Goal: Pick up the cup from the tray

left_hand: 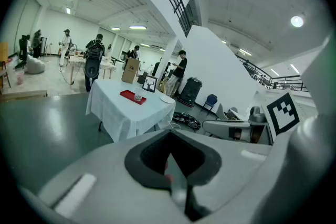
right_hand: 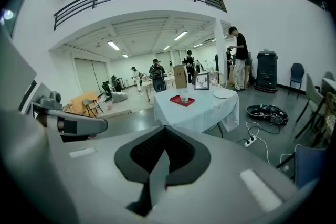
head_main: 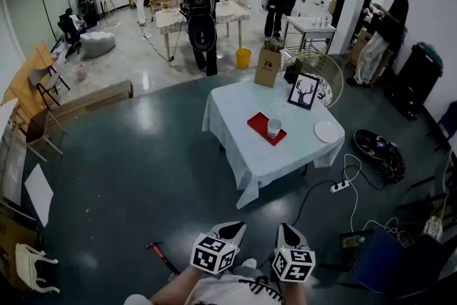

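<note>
A clear cup (head_main: pixel 274 127) stands upright on a red tray (head_main: pixel 260 123) on a table draped in a white cloth (head_main: pixel 250 153), a few metres ahead. Both grippers are held low and close to the person's body, far from the table. My left gripper (head_main: pixel 230 228) and right gripper (head_main: pixel 287 231) are side by side, each with its jaws pressed together on nothing. The left gripper view shows the cup (left_hand: pixel 138 96) and tray (left_hand: pixel 129 95) small in the distance. In the right gripper view the cup (right_hand: pixel 184 97) and tray (right_hand: pixel 178 100) are likewise far off.
On the same table lie a white plate (head_main: pixel 328 131) and a framed deer picture (head_main: pixel 303 91). A power strip (head_main: pixel 340 186) with cables and a black bag (head_main: pixel 378 151) lie on the floor right of the table. A blue chair (head_main: pixel 389 262) stands near right. Several people work at the back.
</note>
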### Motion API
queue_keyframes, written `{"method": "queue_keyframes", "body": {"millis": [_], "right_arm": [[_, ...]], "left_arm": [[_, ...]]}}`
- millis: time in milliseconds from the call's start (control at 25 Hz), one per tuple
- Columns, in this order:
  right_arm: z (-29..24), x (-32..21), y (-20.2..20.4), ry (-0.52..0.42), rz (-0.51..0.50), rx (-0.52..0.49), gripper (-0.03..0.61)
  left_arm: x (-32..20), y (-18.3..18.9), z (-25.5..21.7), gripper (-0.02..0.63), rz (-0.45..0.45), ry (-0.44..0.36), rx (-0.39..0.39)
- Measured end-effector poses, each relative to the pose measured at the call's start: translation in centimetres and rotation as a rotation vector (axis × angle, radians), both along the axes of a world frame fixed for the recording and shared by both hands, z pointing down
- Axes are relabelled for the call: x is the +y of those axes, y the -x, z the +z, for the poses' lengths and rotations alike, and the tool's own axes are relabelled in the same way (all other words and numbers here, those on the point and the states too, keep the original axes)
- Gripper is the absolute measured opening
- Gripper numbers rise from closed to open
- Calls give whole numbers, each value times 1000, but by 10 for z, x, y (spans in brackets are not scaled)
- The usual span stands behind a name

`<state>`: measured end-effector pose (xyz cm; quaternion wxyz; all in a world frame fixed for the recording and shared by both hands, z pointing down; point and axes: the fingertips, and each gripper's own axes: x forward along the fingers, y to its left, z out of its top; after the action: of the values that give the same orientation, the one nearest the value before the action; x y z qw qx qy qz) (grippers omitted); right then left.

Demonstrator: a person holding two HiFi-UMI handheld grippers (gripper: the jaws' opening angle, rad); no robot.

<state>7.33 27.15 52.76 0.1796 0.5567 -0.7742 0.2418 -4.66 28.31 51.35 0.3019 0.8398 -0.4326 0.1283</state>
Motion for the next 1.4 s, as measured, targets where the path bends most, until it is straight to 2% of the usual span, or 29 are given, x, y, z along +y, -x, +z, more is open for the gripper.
{"method": "queue_keyframes", "body": {"millis": [360,720,1000,1160,1200,1240,1320,1400], "right_arm": [[0,3,5,-14,-9,19,23],[-4,2,-6,-20,6,21,23],[-6,-10,-10,-38,-32,29,23],[-14,-27,-12,-79,-78,29,24],[-16,-32,-12,-90,-93,18,41],[-18,-38,-11,-97,-112,0,83],[-20,-49,-8,-109,-158,-31,197],[-21,-59,-9,-123,-191,-40,216]], "left_arm": [[2,5,3,0,-13,-2,1],[1,-6,0,0,2,-8,-5],[-9,-12,-1,0,-31,-15,-1],[-21,-19,-2,0,-50,-24,-9],[-24,-20,-2,0,-56,-26,-12],[-27,-21,-2,0,-64,-27,-15],[-32,-22,2,0,-88,-25,-20],[-36,-23,6,0,-112,-21,-22]]}}
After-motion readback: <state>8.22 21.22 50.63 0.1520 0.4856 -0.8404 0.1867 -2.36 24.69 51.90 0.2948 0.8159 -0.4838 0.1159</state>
